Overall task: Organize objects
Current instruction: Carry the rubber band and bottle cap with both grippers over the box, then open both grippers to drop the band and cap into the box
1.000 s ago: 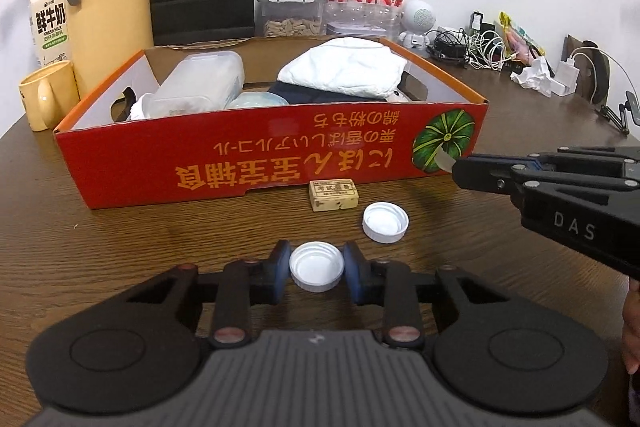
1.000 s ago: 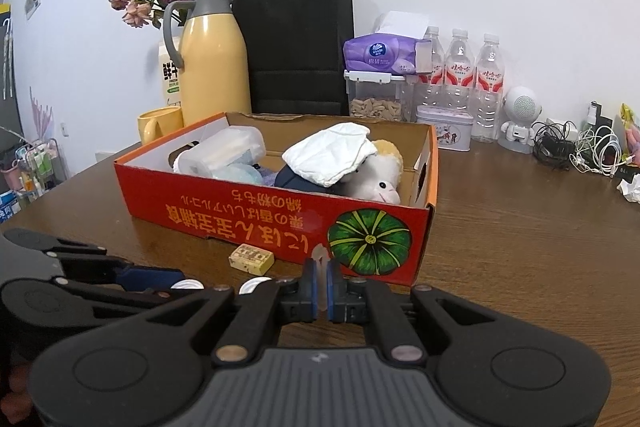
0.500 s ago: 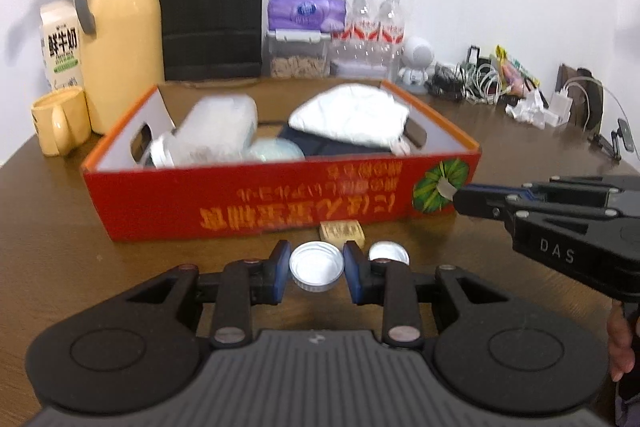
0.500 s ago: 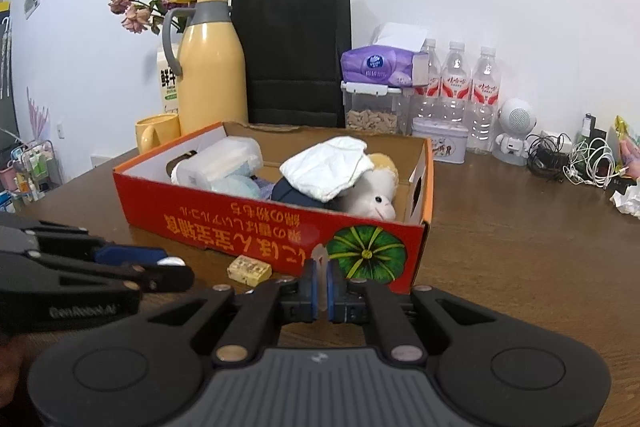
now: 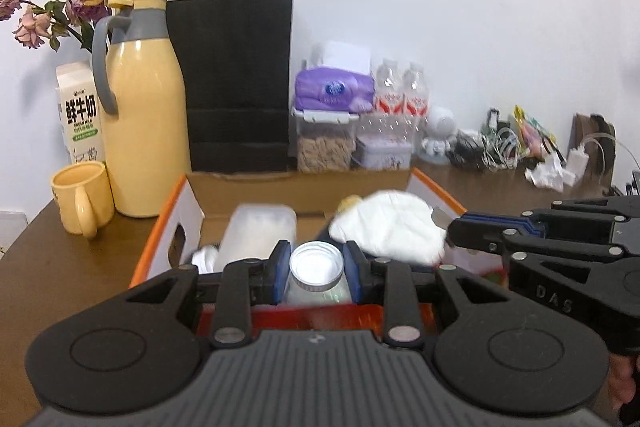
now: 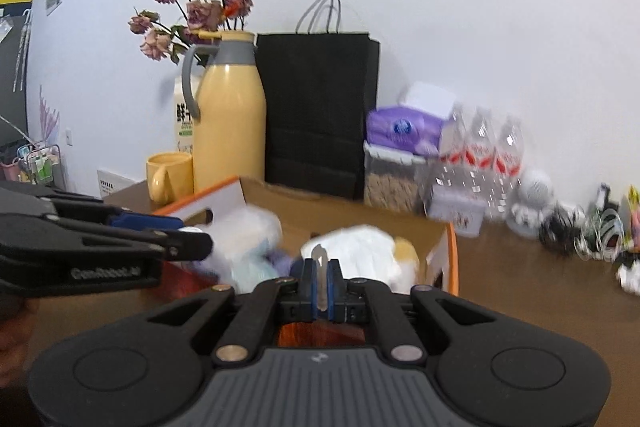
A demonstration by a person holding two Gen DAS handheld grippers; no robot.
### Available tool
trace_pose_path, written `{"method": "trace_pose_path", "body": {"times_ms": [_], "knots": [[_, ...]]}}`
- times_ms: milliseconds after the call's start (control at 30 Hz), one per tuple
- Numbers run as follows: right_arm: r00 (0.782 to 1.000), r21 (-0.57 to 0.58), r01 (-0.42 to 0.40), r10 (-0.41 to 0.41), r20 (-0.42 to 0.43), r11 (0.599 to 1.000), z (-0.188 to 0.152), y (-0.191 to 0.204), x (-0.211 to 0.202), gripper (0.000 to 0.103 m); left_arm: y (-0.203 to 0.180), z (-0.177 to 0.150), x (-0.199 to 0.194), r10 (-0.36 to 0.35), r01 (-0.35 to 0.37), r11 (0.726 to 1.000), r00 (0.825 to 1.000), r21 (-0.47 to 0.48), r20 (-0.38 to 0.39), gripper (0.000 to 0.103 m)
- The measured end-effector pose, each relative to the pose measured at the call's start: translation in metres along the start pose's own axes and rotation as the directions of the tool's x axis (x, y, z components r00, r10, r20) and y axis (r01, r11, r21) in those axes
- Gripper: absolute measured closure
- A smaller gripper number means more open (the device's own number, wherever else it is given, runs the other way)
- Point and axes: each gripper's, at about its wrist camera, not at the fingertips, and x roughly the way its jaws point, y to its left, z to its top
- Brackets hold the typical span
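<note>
Pretty even, bright indoor light, white wall (image 5: 440, 7) a bit washed out with soft shadows behind the black bag (image 5: 236, 79). Heavy fisheye bend and dark corners in both views. Motion blur smears the box contents (image 6: 360, 247) and water bottles (image 6: 484, 151), worse on the right wrist view.

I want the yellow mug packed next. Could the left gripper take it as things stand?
Probably not yet: the left gripper is shut on a white bottle cap, so its jaws are occupied. The yellow mug itself stands unobstructed beside the red box.
</note>
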Motion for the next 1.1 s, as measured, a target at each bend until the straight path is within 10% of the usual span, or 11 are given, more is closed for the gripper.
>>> {"method": "trace_pose_path", "body": {"times_ms": [900, 1100], "knots": [[0.997, 0.059, -0.013, 0.018, -0.074, 0.998, 0.020, -0.003, 0.115, 0.098, 0.067, 0.021, 0.089, 0.115, -0.117, 0.989, 0.993, -0.095, -0.032, 0.074], [0.998, 0.061, 0.012, -0.008, -0.062, 0.998, 0.019, -0.006, 0.109, 0.090, 0.060, 0.022, 0.078, 0.131, -0.128, 0.989, 0.991, -0.070, 0.028, 0.035]]}}
